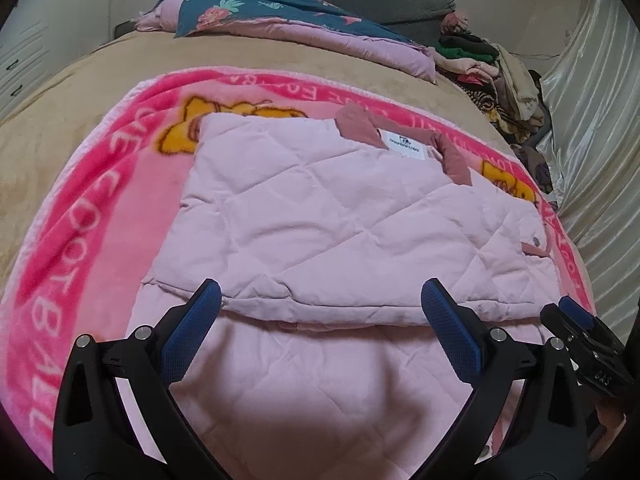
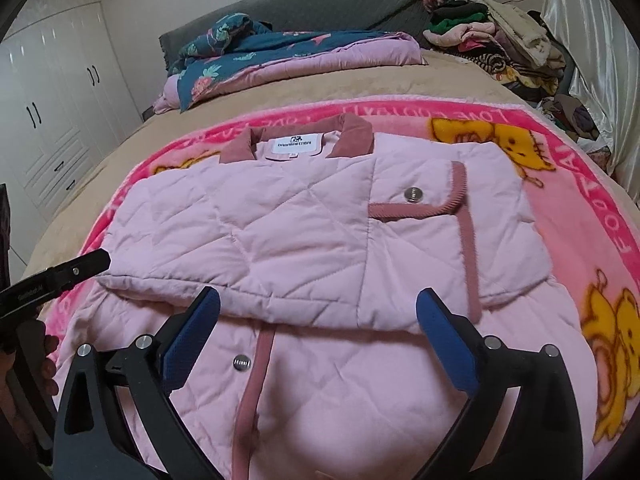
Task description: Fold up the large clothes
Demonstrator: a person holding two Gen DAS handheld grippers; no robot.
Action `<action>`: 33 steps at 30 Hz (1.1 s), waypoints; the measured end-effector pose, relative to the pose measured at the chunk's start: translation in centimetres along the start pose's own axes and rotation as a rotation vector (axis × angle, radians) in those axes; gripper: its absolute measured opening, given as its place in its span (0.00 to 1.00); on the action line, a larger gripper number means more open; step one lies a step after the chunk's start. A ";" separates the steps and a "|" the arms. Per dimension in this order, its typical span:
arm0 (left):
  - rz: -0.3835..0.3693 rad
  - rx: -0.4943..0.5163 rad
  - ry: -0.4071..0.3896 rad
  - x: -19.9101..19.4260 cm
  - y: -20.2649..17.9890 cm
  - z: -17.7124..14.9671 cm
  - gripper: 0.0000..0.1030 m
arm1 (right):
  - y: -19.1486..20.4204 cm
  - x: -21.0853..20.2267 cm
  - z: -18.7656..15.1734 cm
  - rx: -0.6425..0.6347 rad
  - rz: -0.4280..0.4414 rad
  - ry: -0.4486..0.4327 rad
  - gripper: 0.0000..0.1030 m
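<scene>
A pale pink quilted jacket (image 1: pixel 320 216) with a dusty-rose collar (image 1: pixel 360 122) lies flat on a bright pink cartoon blanket (image 1: pixel 132 184), its sleeves folded across the chest. It also shows in the right wrist view (image 2: pixel 280 240), with rose trim, a snap button (image 2: pixel 414 194) and a white neck label. My left gripper (image 1: pixel 322 300) is open and empty, hovering over the lower edge of the folded sleeves. My right gripper (image 2: pixel 318 304) is open and empty over the same fold line. The right gripper also shows at the right edge of the left wrist view (image 1: pixel 580 320). The left gripper's tip shows at the left of the right wrist view (image 2: pixel 80 266).
The blanket lies on a tan bedspread (image 1: pixel 72 92). A folded floral quilt (image 2: pixel 256 60) lies at the head of the bed by a grey headboard (image 2: pixel 320 4). A heap of clothes (image 2: pixel 504 40) sits far right by a pale curtain. White wardrobes (image 2: pixel 52 100) stand at the left.
</scene>
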State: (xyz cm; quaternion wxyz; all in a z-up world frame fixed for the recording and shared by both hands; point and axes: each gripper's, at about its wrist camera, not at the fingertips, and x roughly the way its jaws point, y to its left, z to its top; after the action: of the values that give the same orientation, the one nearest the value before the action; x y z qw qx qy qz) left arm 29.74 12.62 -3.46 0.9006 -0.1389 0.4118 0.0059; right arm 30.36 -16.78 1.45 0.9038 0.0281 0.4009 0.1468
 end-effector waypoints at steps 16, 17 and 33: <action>-0.020 0.000 -0.071 -4.9 -0.2 -1.2 0.91 | -0.9 -6.1 -0.3 0.011 0.013 -0.085 0.95; -0.023 -0.001 -0.075 -5.1 -0.2 -1.3 0.91 | -0.9 -6.4 -0.4 0.012 0.014 -0.089 0.95; -0.046 -0.018 -0.130 -9.5 -0.6 -4.3 0.91 | -0.4 -10.5 -1.1 0.008 0.037 -0.148 0.96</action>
State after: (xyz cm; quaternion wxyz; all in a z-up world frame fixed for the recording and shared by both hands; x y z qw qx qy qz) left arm 20.34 11.98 1.09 0.9242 -0.1557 0.3488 -0.0023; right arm 23.02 -20.25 8.19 0.9281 0.0501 0.3328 0.1594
